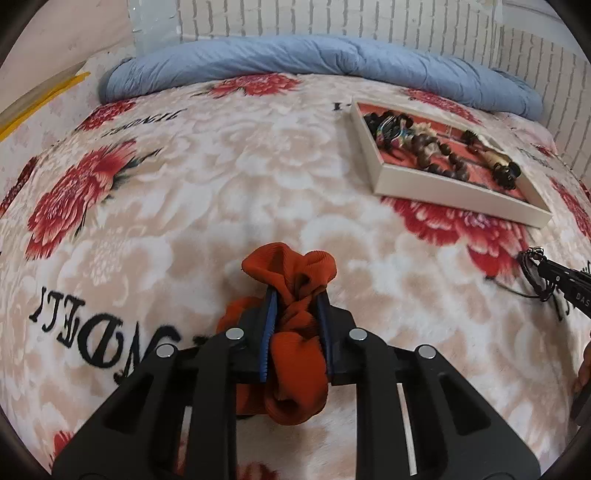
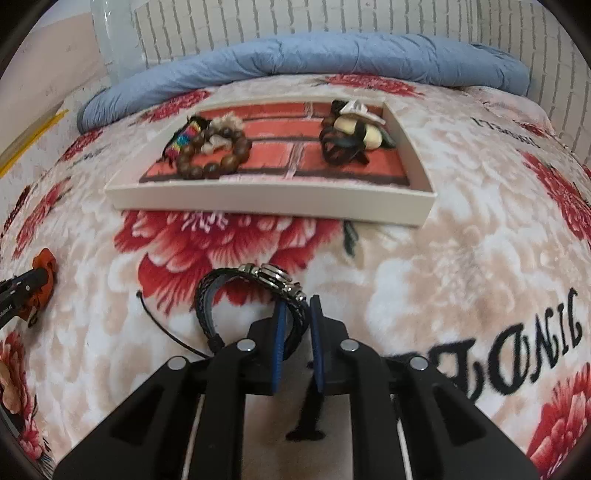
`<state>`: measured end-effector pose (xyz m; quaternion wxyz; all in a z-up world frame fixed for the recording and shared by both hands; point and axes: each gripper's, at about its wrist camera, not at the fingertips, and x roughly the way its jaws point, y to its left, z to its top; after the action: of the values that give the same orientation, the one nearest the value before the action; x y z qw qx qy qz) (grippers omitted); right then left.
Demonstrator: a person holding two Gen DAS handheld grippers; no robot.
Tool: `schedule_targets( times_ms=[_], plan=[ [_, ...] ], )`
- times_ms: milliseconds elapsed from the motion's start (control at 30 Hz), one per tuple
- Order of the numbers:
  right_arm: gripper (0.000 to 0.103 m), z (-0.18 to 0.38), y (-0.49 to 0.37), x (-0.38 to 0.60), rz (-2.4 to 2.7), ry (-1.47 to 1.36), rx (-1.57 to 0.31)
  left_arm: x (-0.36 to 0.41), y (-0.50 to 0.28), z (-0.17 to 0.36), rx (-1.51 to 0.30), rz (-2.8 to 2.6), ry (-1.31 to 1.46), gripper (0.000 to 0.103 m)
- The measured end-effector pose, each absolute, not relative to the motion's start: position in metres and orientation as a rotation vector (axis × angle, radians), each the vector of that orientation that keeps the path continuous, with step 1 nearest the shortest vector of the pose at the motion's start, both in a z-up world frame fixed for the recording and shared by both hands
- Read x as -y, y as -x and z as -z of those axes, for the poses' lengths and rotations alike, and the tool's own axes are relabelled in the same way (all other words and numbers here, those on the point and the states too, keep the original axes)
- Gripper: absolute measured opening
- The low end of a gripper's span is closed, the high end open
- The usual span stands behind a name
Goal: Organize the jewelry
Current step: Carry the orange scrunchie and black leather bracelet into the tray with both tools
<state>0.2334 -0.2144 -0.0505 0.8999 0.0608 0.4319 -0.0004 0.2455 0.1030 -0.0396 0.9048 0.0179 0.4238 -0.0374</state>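
Observation:
An orange fabric scrunchie (image 1: 291,266) lies on the floral blanket, and my left gripper (image 1: 296,293) is shut on its bunched middle. A black braided leather bracelet (image 2: 258,275) with metal clasps stands up from the blanket, pinched at its right side by my shut right gripper (image 2: 297,304). Beyond it sits a white tray (image 2: 273,203) with a red brick-pattern floor. It holds a wooden bead bracelet (image 2: 210,155), a multicolour woven band (image 2: 186,138) and a dark cord piece with pale beads (image 2: 354,136). In the left wrist view the tray (image 1: 454,195) is up to the right.
A rolled blue quilt (image 1: 314,59) lies along the far edge of the bed, under a white brick-pattern wall (image 2: 295,18). A yellow strip (image 1: 44,99) runs off the bed's left side. Open blanket (image 1: 221,177) stretches left of the tray.

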Motion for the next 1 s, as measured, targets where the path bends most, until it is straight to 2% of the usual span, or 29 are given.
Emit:
schedule_targets(
  times_ms=[700, 1000],
  plan=[
    [0.013, -0.048, -0.288, 0.254, 0.046, -0.092, -0.714, 0.012, -0.307, -0.046, -0.711, 0.232, -0.028, 0.019],
    [0.013, -0.05, -0.323, 0.267, 0.088, -0.071, -0.701, 0.062, -0.342, -0.053, -0.675, 0.289, -0.043, 0.019]
  ],
)
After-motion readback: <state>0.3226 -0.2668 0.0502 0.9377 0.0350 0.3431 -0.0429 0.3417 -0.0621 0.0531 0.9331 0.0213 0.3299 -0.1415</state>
